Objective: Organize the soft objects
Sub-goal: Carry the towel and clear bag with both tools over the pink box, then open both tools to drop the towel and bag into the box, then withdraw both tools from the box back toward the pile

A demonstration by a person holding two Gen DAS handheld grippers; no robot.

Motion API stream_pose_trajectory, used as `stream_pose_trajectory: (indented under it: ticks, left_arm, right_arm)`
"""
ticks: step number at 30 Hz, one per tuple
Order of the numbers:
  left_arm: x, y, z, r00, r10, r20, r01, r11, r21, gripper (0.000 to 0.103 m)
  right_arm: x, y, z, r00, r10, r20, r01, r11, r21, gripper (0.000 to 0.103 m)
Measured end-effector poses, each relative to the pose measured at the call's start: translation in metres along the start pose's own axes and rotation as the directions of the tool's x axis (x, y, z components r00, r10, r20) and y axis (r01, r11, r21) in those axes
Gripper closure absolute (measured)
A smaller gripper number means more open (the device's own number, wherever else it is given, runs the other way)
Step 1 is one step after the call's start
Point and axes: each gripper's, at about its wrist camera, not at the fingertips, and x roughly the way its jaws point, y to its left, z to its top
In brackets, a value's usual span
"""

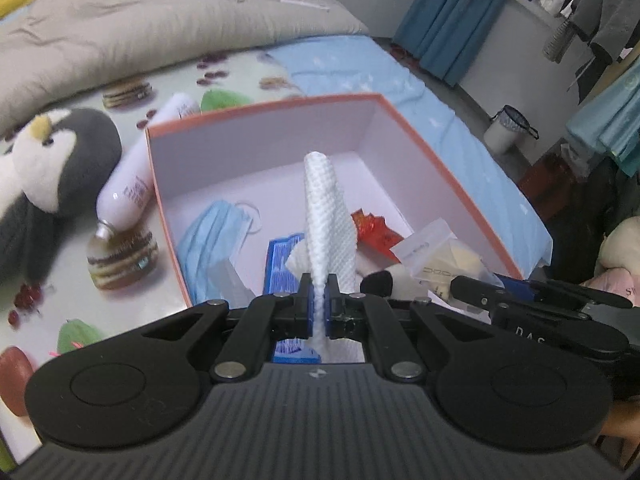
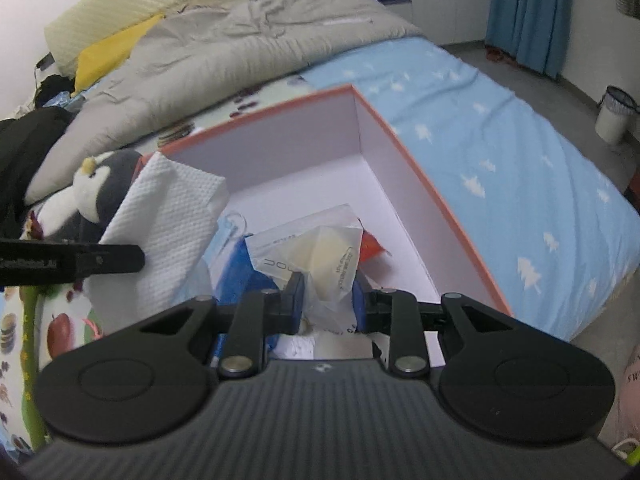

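A lived-in bedroom at home.

I'm working over a bed (image 2: 500, 128) with a blue tree-print sheet and a rumpled beige duvet (image 2: 224, 44); I see blue curtains (image 2: 528, 12), clothes hanging (image 1: 600, 8), a small waste bin (image 1: 506, 128) and a plush penguin (image 1: 52, 168).

Blue packet (image 1: 285, 258) half hidden behind tissue (image 1: 329, 216) (print unreadable); penguin (image 1: 48, 176) edge-cropped.

The left gripper (image 1: 319, 300) is seen tilted steeply downward, its jaws pinched almost together on a white textured cloth (image 1: 328, 216). The right gripper (image 2: 328, 300) is angled down beside it, its jaws held a little apart and pressed on a crinkled clear plastic packet (image 2: 320, 256).
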Motion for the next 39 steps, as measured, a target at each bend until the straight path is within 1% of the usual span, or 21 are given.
stream_pose_trajectory:
  ticks: [2, 5, 6, 7, 8, 9, 10, 11, 13, 17, 21, 23, 26, 28, 29, 32, 35, 39]
  left_arm:
    - [0.001, -0.002, -0.004, 1.000, 0.003, -0.008, -0.003, 1.000, 0.004, 0.097]
    - [0.002, -0.002, -0.005, 1.000, 0.013, -0.008, -0.013, 1.000, 0.022, 0.096]
    - [0.003, -0.003, -0.004, 1.000, 0.020, -0.014, -0.020, 1.000, 0.021, 0.095]
    - [0.004, -0.002, -0.004, 0.999, 0.023, -0.023, -0.022, 1.000, 0.017, 0.090]
    - [0.003, -0.002, -0.004, 1.000, 0.015, -0.027, -0.014, 1.000, 0.016, 0.081]
    - [0.001, -0.001, -0.004, 0.999, 0.017, -0.027, -0.017, 1.000, 0.015, 0.076]
    - [-0.002, 0.000, -0.004, 0.999, 0.031, -0.021, -0.030, 0.999, 0.014, 0.067]
    - [-0.005, -0.002, -0.004, 0.999, 0.040, -0.011, -0.040, 0.999, 0.022, 0.066]
    - [-0.018, -0.003, -0.005, 0.999, 0.037, 0.025, -0.038, 0.998, 0.042, 0.066]
    - [-0.046, -0.002, -0.009, 0.996, 0.017, 0.092, -0.023, 0.998, 0.057, 0.066]
    - [-0.081, -0.003, -0.021, 0.982, 0.020, 0.189, -0.037, 0.995, 0.088, 0.066]
    - [-0.096, 0.000, -0.029, 0.974, 0.009, 0.225, -0.029, 0.996, 0.085, 0.066]
    - [-0.115, 0.003, -0.043, 0.962, 0.011, 0.272, -0.037, 0.995, 0.093, 0.066]
    - [-0.129, 0.007, -0.054, 0.954, 0.011, 0.300, -0.038, 0.996, 0.082, 0.066]
    - [-0.136, 0.007, -0.061, 0.949, 0.007, 0.314, -0.037, 0.995, 0.091, 0.066]
    - [-0.152, 0.011, -0.080, 0.937, 0.025, 0.349, -0.061, 0.994, 0.093, 0.066]
    - [-0.165, 0.023, -0.099, 0.929, 0.033, 0.369, -0.062, 0.996, 0.068, 0.066]
    - [-0.181, 0.041, -0.122, 0.914, 0.078, 0.397, -0.099, 0.995, 0.033, 0.066]
  right_arm:
    - [0.002, -0.001, -0.002, 1.000, -0.007, -0.005, 0.007, 1.000, 0.003, 0.074]
    - [0.004, 0.002, 0.000, 1.000, -0.015, -0.008, 0.015, 1.000, -0.004, 0.070]
    - [0.005, 0.000, 0.001, 1.000, -0.020, -0.010, 0.020, 1.000, -0.002, 0.066]
    - [0.003, 0.000, 0.001, 1.000, -0.023, -0.007, 0.023, 1.000, 0.003, 0.063]
    - [0.002, 0.000, 0.001, 1.000, -0.028, -0.001, 0.028, 1.000, 0.008, 0.055]
    - [-0.001, -0.001, 0.001, 1.000, -0.028, 0.011, 0.028, 1.000, 0.009, 0.050]
    - [-0.004, -0.001, 0.002, 0.999, -0.024, 0.021, 0.024, 1.000, 0.010, 0.049]
    - [-0.007, -0.002, 0.001, 0.999, -0.021, 0.028, 0.021, 1.000, 0.012, 0.048]
    - [-0.013, 0.000, 0.002, 0.999, -0.017, 0.043, 0.017, 1.000, 0.005, 0.048]
    - [-0.037, 0.007, 0.001, 0.993, 0.009, 0.119, -0.008, 1.000, -0.010, 0.048]
    - [-0.064, 0.019, -0.005, 0.978, 0.058, 0.202, -0.055, 0.998, -0.022, 0.048]
    - [-0.076, 0.028, -0.010, 0.968, 0.076, 0.238, -0.067, 0.997, -0.044, 0.048]
    - [-0.091, 0.043, -0.017, 0.955, 0.111, 0.275, -0.090, 0.992, -0.089, 0.048]
    - [-0.101, 0.052, -0.024, 0.943, 0.137, 0.304, -0.105, 0.987, -0.120, 0.048]
    - [-0.104, 0.057, -0.027, 0.939, 0.144, 0.313, -0.107, 0.986, -0.130, 0.048]
    - [-0.109, 0.069, -0.038, 0.929, 0.167, 0.329, -0.117, 0.979, -0.169, 0.048]
    - [-0.113, 0.081, -0.051, 0.923, 0.194, 0.331, -0.138, 0.973, -0.185, 0.048]
    - [-0.117, 0.097, -0.069, 0.917, 0.223, 0.331, -0.156, 0.964, -0.216, 0.048]
